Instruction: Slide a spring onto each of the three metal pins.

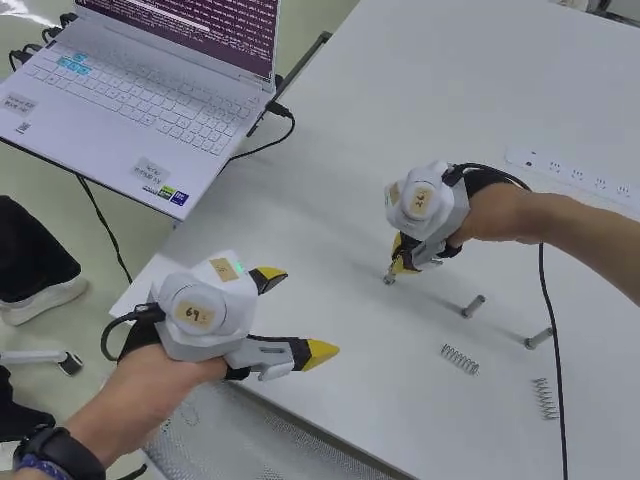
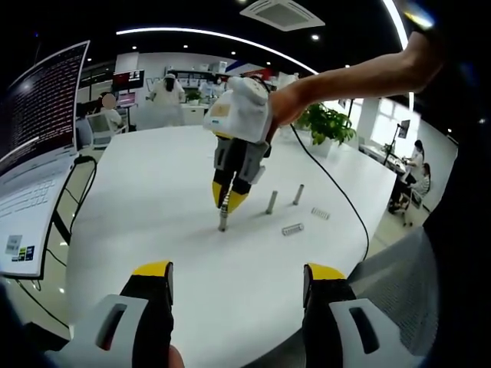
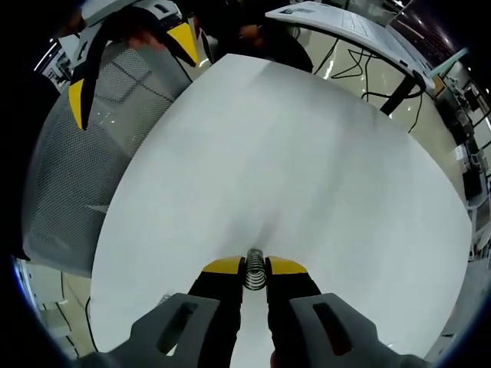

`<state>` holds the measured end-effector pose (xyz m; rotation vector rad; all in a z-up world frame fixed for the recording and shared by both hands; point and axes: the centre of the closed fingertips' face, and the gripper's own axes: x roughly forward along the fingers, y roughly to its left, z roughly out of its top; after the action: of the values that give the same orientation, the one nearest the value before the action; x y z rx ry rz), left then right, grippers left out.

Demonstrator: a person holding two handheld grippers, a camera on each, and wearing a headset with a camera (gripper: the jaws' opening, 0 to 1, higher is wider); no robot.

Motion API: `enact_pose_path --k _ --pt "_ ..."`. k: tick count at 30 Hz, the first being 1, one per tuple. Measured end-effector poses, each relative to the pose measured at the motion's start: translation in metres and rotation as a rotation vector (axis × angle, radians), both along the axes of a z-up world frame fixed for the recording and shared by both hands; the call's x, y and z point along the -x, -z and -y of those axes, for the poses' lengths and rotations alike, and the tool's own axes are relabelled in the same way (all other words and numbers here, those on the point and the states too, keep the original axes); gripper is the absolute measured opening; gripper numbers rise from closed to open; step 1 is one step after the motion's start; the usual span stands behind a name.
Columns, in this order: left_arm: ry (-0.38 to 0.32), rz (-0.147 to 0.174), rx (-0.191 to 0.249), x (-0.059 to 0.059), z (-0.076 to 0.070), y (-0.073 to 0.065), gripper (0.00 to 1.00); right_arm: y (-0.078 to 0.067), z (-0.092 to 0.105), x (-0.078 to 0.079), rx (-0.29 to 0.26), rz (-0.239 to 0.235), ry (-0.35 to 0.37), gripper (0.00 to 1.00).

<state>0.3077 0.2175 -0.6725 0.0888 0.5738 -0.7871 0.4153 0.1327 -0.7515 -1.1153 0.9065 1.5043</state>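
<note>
Three short metal pins stand on the white table (image 1: 400, 110): one (image 1: 389, 278) right under my right gripper (image 1: 403, 264), and two bare ones (image 1: 473, 305) (image 1: 538, 338) further right. My right gripper points down and is shut on a spring (image 3: 254, 270). In the left gripper view the held spring (image 2: 224, 204) hangs just above the near pin (image 2: 222, 223). Two loose springs (image 1: 459, 358) (image 1: 543, 397) lie flat near the table's front edge. My left gripper (image 1: 295, 312) hovers open over the near-left table edge, with nothing between its jaws.
An open laptop (image 1: 150, 90) sits on a stand at the far left, its cable running to the table. A white power strip (image 1: 580, 175) lies at the far right. A grey mesh chair (image 1: 250, 440) is below the near edge. A black cable (image 1: 548, 300) trails from the right gripper.
</note>
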Motion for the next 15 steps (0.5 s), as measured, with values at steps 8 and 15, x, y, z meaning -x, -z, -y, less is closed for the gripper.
enact_pose_path --k 8,15 --pt "0.004 -0.003 -0.004 0.000 0.000 0.001 0.65 0.008 0.000 0.002 0.018 -0.001 -0.010 0.09" --pt "0.003 -0.005 -0.004 0.000 0.000 0.001 0.65 0.015 -0.002 0.003 0.034 0.005 -0.022 0.09"
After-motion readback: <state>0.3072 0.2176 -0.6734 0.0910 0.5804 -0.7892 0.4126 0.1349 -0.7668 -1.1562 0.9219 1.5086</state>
